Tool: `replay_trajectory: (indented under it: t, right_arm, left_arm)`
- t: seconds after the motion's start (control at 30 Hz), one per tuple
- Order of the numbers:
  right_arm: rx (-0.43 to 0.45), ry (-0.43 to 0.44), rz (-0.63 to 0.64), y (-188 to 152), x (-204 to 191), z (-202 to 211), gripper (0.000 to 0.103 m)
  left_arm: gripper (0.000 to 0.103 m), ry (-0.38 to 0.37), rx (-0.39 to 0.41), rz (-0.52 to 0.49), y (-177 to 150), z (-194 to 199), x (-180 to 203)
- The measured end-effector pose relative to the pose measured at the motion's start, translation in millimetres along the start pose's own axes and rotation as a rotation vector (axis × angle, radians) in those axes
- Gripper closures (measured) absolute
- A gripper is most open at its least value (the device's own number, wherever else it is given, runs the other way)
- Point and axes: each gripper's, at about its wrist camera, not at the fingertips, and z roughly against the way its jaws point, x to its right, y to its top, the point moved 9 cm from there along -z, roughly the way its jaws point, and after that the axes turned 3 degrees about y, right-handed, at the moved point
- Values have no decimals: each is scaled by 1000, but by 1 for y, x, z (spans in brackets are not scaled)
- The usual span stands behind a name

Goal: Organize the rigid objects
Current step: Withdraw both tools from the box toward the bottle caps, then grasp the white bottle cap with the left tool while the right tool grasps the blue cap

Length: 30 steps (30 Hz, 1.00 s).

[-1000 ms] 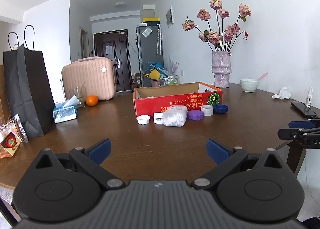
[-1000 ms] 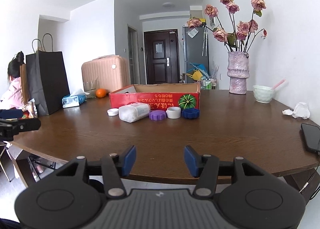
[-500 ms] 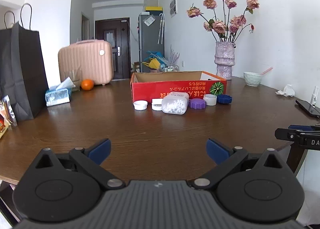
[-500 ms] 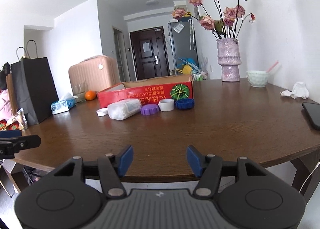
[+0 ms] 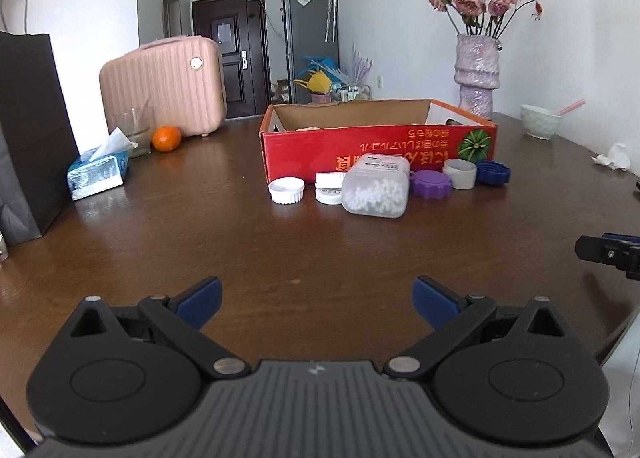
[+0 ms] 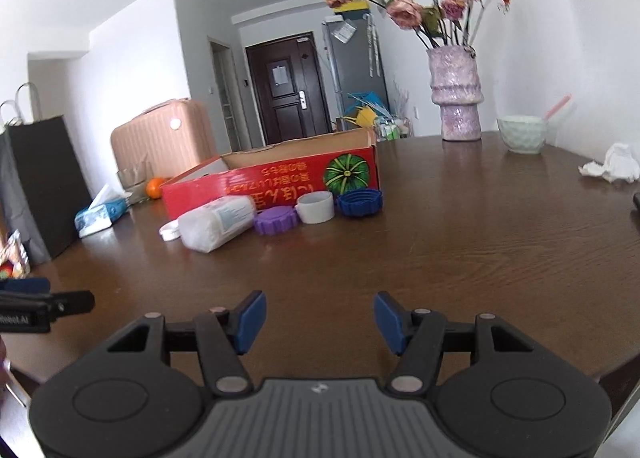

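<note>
The red cardboard box (image 5: 378, 149) sits open-topped on the brown counter (image 5: 200, 242), and serves as the landmark; just in front of its near wall lies a row of small things: a white ribbed cap (image 5: 286, 190), a small white jar (image 5: 330, 187), a frosted plastic container (image 5: 376, 189) lying on its side, a purple lid (image 5: 431, 183), a white cup-shaped cap (image 5: 460, 173) and a blue lid (image 5: 493, 171); the container touches the purple lid, which touches the white cap. Left of the box, well apart, stand a tissue pack (image 5: 98, 171) and an orange (image 5: 166, 137); right of it, behind, a vase (image 5: 478, 75). The left tongs (image 5: 316, 294) hover spread wide, empty, well short of the row; the right tongs (image 6: 318, 320) likewise gape, holding nothing.
</note>
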Motion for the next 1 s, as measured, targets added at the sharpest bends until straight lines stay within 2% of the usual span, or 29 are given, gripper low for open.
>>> replay_trajectory:
  t: [0.27,0.47,0.67,0.83,1.0]
  right_arm:
    - [-16,-42,-3,27,17,-38,44]
    - [-75,-82,78,49,27,-78,43]
    - [-132,-95,82,66,43,-121,43]
    - [-184,-92,102,74,48,-158,43]
    - [-191,-91,113,83,49,-181,43]
  left_arm:
    - [0,67,-41,36,26,-52,-27]
    - [0,100,-68,52,44,-91,-47]
    - [1,70,-73,54,52,-117,-52]
    - [16,11,-124,61,56,-144,-45]
    - [28,-30,-150,69,64,-164,-40]
